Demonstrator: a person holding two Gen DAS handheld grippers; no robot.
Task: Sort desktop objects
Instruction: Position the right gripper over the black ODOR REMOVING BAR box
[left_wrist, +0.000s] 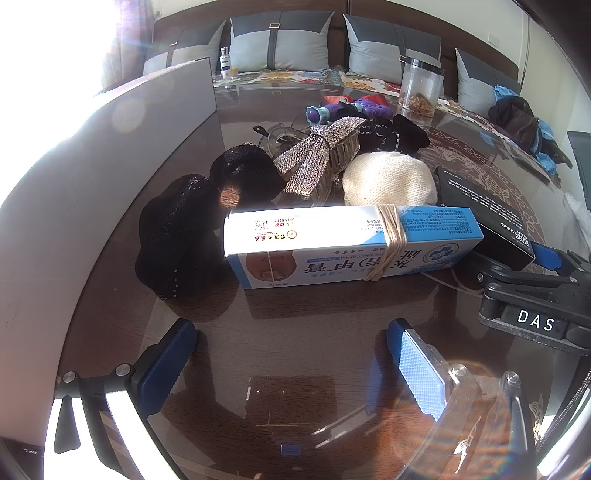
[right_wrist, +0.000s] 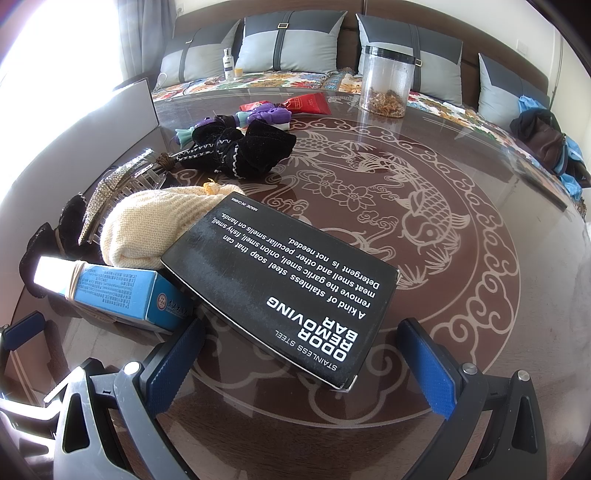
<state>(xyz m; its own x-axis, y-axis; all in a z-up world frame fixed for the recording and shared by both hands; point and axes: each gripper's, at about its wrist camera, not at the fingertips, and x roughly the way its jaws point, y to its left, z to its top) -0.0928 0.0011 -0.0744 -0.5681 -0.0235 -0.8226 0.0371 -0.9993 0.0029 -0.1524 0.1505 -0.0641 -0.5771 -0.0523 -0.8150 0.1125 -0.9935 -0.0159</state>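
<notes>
Desktop clutter is bunched on the left half of the glass counter (right_wrist: 480, 206), nothing sorted out of it yet as far as I can judge. Going left to right in the left wrist view: a grey board (left_wrist: 110, 155) stands along the edge, then black velvet hair bows (left_wrist: 177, 229), a rhinestone bow clip (left_wrist: 314, 155), a cream knitted pouch (left_wrist: 388, 177), and in front of those the blue-and-white cream box (left_wrist: 332, 247) with a rubber band around it. Next over is the black soap box (right_wrist: 288, 291), one end propped on the cream box and pouch, so it sits tilted. Far back there's a clear jar (right_wrist: 386, 81) and some purple toys (right_wrist: 269, 112).

Left claw (left_wrist: 291, 369) is wide open, holding nothing, hovering just short of the cream box. Right claw (right_wrist: 306, 369) is also wide open and empty, with the near corner of the soap box sitting between its fingers but not touching either pad.

Looks like the pick-up step. I'd guess the right one needs to push in a bit further and close across the box's width, lifting carefully since it's leaning on its neighbours.
</notes>
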